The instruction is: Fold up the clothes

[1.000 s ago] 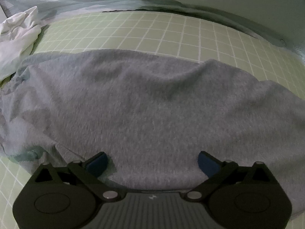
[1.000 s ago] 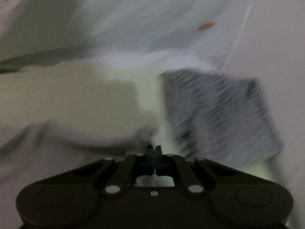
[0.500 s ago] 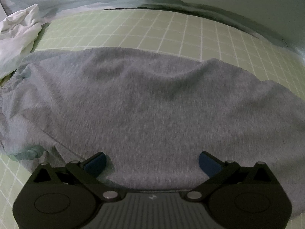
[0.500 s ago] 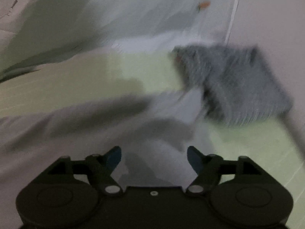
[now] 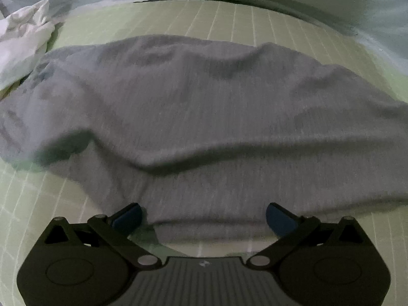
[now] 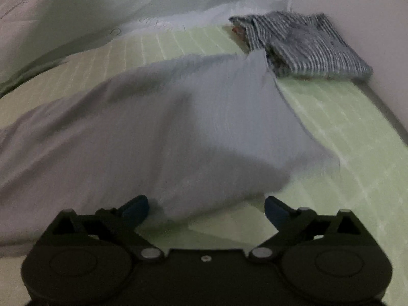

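Bedsheet bared as right claw opened.

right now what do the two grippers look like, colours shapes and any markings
Both look alike. The left gripper has a black body with two rounded lobes, angled black linkage arms on silver pivot pins, blue pads on its jaws, a ribbed grey centre panel and a small pale logo. The right gripper has the same black lobes, silver pins and blue pads, with a plain dark centre and one small screw. No cables, hands or sleeves show.

The grey garment ran off both side edges of the left wrist view — its ends unseen. Motion blurred the striped folded cloth — its far corner's orange detail unreadable.
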A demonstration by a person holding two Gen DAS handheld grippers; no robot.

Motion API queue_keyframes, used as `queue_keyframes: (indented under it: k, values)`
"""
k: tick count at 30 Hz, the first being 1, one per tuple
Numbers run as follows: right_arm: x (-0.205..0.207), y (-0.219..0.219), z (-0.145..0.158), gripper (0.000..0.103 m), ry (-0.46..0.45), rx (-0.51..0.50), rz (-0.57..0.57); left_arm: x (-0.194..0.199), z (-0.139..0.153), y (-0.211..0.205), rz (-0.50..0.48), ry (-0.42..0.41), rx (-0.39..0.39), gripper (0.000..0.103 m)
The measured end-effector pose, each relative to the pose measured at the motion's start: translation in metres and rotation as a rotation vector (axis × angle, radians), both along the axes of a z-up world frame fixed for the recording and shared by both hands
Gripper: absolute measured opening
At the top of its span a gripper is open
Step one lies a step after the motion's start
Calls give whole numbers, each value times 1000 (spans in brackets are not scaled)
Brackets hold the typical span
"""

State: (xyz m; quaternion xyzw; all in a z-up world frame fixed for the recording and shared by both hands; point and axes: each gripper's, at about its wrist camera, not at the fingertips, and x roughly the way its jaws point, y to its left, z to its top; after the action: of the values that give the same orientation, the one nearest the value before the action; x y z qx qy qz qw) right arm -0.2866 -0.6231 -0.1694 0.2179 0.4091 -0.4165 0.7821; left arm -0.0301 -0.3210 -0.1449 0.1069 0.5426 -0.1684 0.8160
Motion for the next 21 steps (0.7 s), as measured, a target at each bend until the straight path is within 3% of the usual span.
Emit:
queue_keyframes:
  k: [8, 17, 21]
  values:
    - [10, 78, 0, 102, 5, 34, 72, -2, 15, 72, 63, -11, -119, 102]
    - [80, 175, 5, 103, -52, 109, 162, 69, 28, 198, 288, -54, -206, 102]
    - [126, 212, -4, 103, 7, 35, 155, 101, 25, 244, 386, -71, -254, 102]
